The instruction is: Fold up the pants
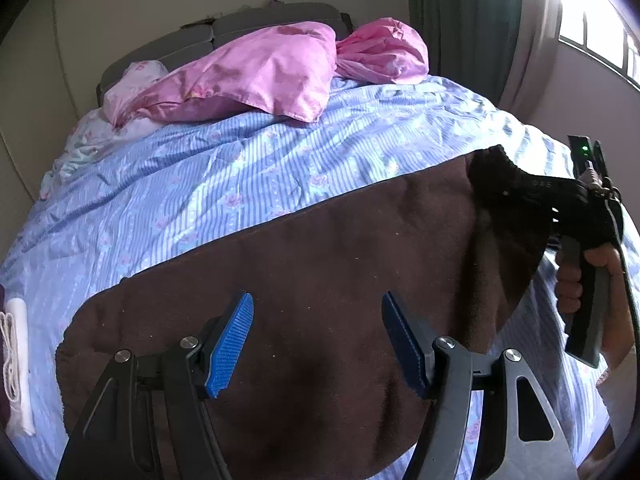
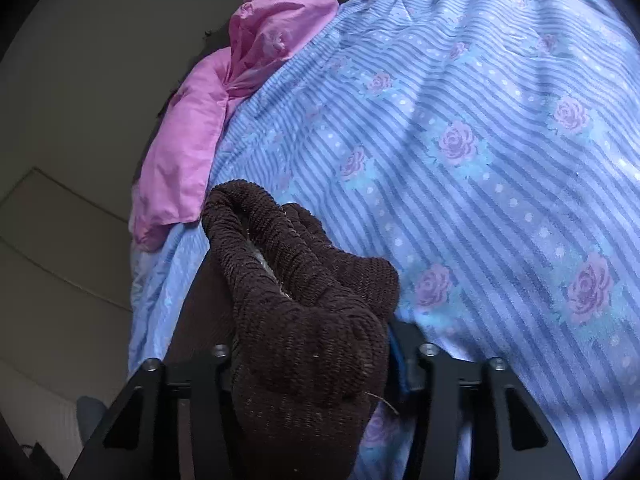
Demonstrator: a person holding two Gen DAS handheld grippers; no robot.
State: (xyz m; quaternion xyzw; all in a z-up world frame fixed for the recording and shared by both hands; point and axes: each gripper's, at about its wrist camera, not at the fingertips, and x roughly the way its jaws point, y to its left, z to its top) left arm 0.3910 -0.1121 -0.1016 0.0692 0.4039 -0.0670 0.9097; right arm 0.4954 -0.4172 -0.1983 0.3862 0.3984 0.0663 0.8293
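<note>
The dark brown pants point(image 1: 320, 272) lie spread across the blue striped bed sheet point(image 1: 208, 184). My left gripper point(image 1: 318, 344) is open, its blue pads point(image 1: 230, 344) hovering just above the middle of the pants, holding nothing. My right gripper point(image 2: 316, 360) is shut on the ribbed waistband of the pants point(image 2: 296, 280) and holds that end lifted off the sheet; the bunched fabric hides its fingers. In the left wrist view the right gripper point(image 1: 516, 192) shows at the right with the raised pants end.
Pink pillows point(image 1: 256, 72) lie at the head of the bed, also in the right wrist view point(image 2: 224, 108). A white folded item point(image 1: 16, 364) lies at the left edge of the bed. A window point(image 1: 600, 32) and curtain are at the right.
</note>
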